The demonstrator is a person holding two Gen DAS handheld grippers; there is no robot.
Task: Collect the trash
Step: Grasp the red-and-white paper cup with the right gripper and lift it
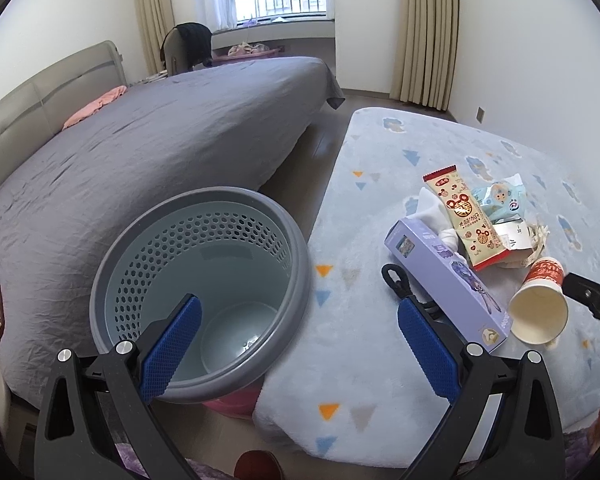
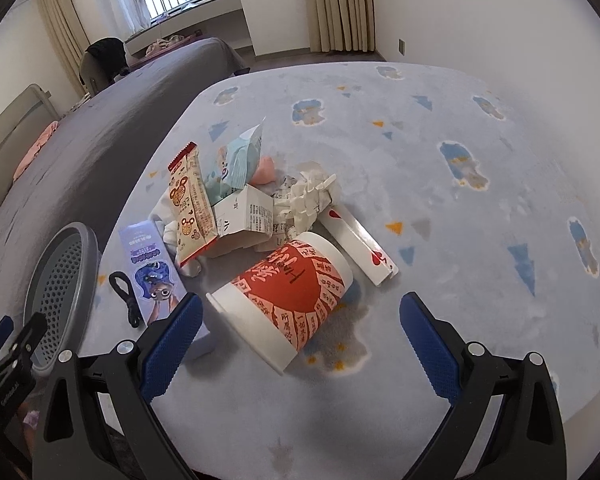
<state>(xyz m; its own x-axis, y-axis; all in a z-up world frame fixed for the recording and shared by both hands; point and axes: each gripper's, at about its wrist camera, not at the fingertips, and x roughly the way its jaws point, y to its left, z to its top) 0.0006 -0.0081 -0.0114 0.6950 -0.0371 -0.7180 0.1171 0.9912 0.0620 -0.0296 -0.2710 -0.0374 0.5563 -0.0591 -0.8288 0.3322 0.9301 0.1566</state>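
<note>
1. Filling the frame's 9 o'clock side in the left wrist view, a wide bed under a wrinkled grey sheet [image 1: 148,136] runs back toward the window.
2. A pale blue fleece blanket printed with small triangles [image 1: 380,360] covers a raised surface from 12 to 5 o'clock of the bed's foot; the trash lies on it.
3. A round grey plastic wastebasket with a perforated wall [image 1: 204,280] stands at 9 o'clock of the blanket's edge, touching the bed's side, with nothing visible inside.
4. The left gripper [image 1: 300,344] hangs over the basket's rim, blue-padded fingers spread wide, gripping nothing.
5. The right gripper [image 2: 300,344] hovers just above the blanket, fingers likewise spread and empty.
6. A long lavender tissue box with a cartoon print [image 2: 156,276] lies at 9 o'clock of the pile.
7. A white paper cup with red printed panels [image 2: 292,300] lies on its side between the right gripper's fingers, mouth toward 7 o'clock.
8. A beige snack wrapper with red ends [image 2: 192,204] rests at 11 o'clock of the cup, beside a white carton, crumpled paper and a light blue packet.
9. A black looped cord [image 2: 126,296] lies at 9 o'clock of the tissue box.
</note>
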